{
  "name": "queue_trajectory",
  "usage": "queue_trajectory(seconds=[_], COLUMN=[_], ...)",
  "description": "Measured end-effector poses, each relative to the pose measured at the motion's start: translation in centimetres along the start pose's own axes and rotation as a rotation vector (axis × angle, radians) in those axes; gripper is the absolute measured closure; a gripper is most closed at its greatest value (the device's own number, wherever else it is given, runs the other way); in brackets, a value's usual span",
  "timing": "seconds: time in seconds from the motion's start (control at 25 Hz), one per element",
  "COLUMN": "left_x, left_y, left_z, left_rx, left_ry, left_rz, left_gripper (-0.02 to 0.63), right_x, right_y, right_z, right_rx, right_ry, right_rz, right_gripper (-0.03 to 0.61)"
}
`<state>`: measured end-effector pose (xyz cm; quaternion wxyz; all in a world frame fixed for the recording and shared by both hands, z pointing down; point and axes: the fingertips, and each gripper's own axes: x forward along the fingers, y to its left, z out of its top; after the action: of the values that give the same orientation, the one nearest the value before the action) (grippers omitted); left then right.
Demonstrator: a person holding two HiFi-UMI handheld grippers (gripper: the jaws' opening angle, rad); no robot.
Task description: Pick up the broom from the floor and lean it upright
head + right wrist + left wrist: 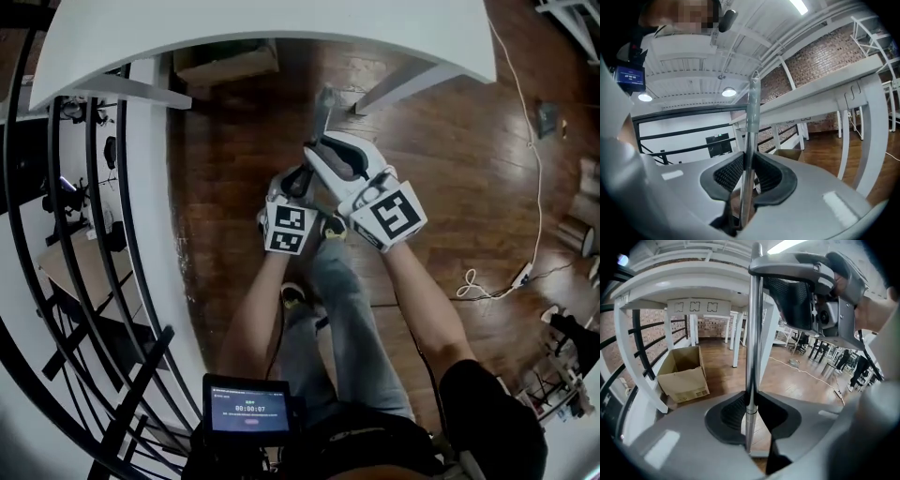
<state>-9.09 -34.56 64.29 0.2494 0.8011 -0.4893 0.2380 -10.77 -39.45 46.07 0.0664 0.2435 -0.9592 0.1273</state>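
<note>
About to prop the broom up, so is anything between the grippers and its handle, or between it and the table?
Nothing visible. The left gripper and right gripper both clamp the broom handle; the way to the white table looks open, a cardboard box under it.

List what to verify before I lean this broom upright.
1. Left gripper shut on the broom handle: ok.
2. Right gripper shut on the same handle, higher up: ok.
3. Broom head clear of the floor: cannot tell, out of view.
4. Something to lean against: ok, the white table stands right ahead.
5. Handle's top clear of the table edge: cannot tell; they look close in the head view.
6. Cable out of the way: ok, it lies off to the person's right.
</note>
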Motion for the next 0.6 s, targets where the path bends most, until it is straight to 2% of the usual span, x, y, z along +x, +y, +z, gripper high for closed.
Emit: queue_trajectory(seconds=[0.16, 0.36, 0.6], left_x=[3.2, 4.9, 6.7], left_y=[0.9, 1.5, 2.0], left_z=[0.1, 0.4, 1.6], left_rx=[0.014, 0.013, 0.007], left_ry=[0.047, 0.066, 0.030], left_rz=[-0.010, -0.002, 0.005], left_gripper=[0.521, 0.521, 0.520], right_x=[1.1, 1.8, 2.2], right_y=[-3.2, -5.4, -5.7], right_z=[-1.4, -2.0, -1.3], right_rx=[0.036, 0.070, 0.014], right_ry=[-0.004, 0.007, -0.021], right_rz=[-0.003, -0.021, 0.005], right_gripper=[0.499, 0.499, 0.500])
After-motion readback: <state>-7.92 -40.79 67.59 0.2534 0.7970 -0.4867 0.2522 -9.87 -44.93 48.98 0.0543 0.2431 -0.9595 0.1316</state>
